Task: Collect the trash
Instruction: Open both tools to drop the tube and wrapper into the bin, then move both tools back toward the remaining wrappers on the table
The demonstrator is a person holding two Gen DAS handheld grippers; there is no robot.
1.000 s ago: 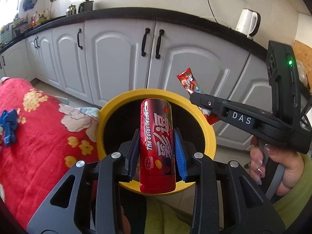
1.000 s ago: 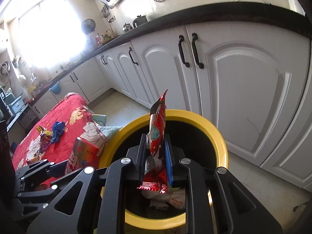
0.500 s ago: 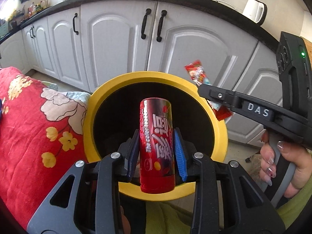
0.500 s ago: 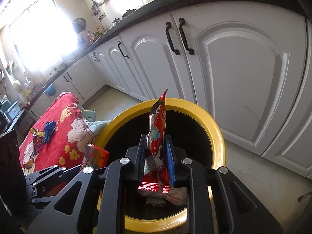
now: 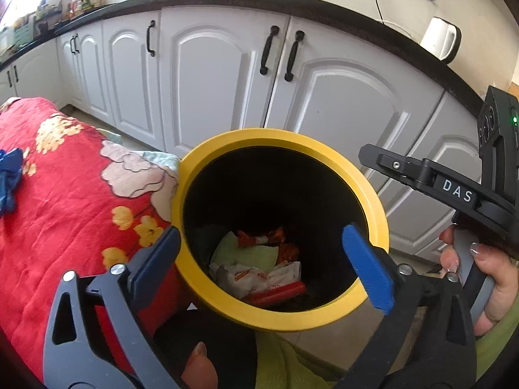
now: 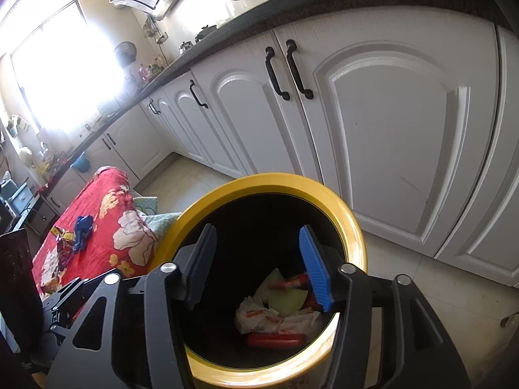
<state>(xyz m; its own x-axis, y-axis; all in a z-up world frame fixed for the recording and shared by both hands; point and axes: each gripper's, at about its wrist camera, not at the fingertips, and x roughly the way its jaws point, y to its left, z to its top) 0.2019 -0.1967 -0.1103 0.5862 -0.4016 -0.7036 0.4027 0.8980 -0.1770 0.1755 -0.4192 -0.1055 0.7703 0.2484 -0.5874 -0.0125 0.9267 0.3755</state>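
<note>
Yellow-rimmed bin (image 5: pixel 373 201) is taking the drop, the red tube (image 5: pixel 275 295) lying inside among wrappers, as left gripper (image 5: pixel 259 259) and right gripper (image 6: pixel 256 269) are opening empty above it, so next likely comes fetching the litter (image 6: pixel 61 243) on the red cloth (image 5: pixel 65 194).

white cabinets (image 5: pixel 211 74), kettle (image 5: pixel 439 37), red floral cloth (image 5: pixel 65 201)
</note>
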